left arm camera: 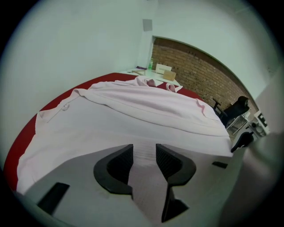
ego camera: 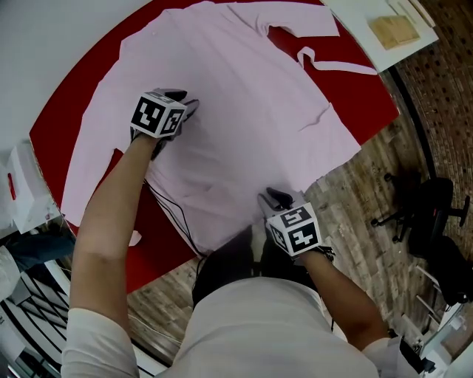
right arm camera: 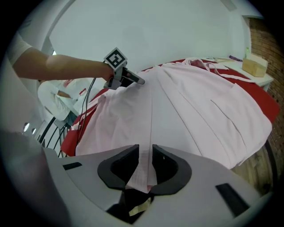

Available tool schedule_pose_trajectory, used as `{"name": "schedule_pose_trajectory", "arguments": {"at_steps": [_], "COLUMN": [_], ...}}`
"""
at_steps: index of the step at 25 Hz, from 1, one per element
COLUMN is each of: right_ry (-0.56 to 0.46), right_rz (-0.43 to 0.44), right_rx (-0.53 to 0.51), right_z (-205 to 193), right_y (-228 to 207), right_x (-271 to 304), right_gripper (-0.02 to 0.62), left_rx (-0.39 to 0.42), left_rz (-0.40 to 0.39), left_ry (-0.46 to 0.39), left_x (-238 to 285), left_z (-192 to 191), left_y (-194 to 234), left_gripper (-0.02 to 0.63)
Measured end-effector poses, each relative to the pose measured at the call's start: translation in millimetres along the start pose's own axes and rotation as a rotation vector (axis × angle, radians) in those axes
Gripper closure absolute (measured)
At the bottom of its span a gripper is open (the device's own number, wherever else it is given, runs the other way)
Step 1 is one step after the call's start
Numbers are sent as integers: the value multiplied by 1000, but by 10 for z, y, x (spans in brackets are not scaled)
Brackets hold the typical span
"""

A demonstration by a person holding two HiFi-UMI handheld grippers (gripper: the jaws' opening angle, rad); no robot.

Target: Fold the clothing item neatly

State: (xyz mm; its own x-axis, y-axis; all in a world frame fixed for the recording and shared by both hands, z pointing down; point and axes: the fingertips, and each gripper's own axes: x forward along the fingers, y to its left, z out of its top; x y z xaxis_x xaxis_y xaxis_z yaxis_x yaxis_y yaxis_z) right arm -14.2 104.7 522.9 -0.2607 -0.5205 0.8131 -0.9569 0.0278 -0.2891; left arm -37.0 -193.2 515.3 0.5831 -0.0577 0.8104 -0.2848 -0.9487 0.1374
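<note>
**Setting.** Round red table [ego camera: 373, 100] on a brick-patterned floor [ego camera: 355, 199]. A white side table [ego camera: 355, 22] is set at the far right, and a black office chair [ego camera: 429, 207] at the right.

**Item.** Pale pink shirt [ego camera: 244, 96] [left arm camera: 133, 115] [right arm camera: 199, 102], spread flat over most of the table. The collar [ego camera: 277, 33] is placed far and slightly right. The hem [ego camera: 222, 240] is draped over the near edge, next to the person. The long axis is thus laid from near to far, tilted a little to the right.

**Left gripper** [ego camera: 186, 109] [left arm camera: 144, 155] [right arm camera: 133, 80]. It is lowered onto the left side of the shirt body, about midway along the axis. The jaws are held well apart, and a band of cloth is seen between them.

**Right gripper** [ego camera: 275, 198] [right arm camera: 145, 157]. It is set at the near hem, right of centre. The jaws are held narrowly apart, and the hem's edge is seen hanging between them. No squeeze on the cloth is made out.

**Governing relation.** The shirt is extended away from both grippers toward the far side. The right gripper is judged nearer the hem, the left nearer the side seam. A lengthwise or hem-to-collar fold is judged likely, with a pinch needed first.

**Obscured.**
- The near hem is largely covered by the person's torso in the head view.
- Part of the left sleeve [ego camera: 92, 170] is masked by the forearm.
- Front or back uppermost cannot be settled.
</note>
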Motion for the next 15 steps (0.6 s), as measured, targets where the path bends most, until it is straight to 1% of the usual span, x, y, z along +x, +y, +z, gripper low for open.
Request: {"name": "schedule_pose_trajectory", "arguments": {"at_steps": [3,5,6,7,9,13,15], "right_ry": [14,22,24,24,21,-19,-38], "right_rz": [13,11,8,6,11,15,13], "right_rx": [-29,-53,-67,-82,-104,-110,-97], "right_z": [-2,-20,-26,-29,-28,45,78], "right_y": [2,9,13,22,50,52,23], "right_x": [-4,-12,-17,-21,-26,-94,-145], "right_gripper": [503,506,514,539,556,572,574], "left_rx": [-9,-1,9,16,15,-4,13], "left_rz": [2,7,13,20,29,34,33], "left_ry": [15,21,22,19,-1,-64,-76], "left_x": [49,51,46,36,0,-83,-99], "left_z": [0,-3,-4,-1,25,152,204], "left_y": [29,39,48,61,91,129,142], "left_gripper": [451,469,498,544,585,600,598]}}
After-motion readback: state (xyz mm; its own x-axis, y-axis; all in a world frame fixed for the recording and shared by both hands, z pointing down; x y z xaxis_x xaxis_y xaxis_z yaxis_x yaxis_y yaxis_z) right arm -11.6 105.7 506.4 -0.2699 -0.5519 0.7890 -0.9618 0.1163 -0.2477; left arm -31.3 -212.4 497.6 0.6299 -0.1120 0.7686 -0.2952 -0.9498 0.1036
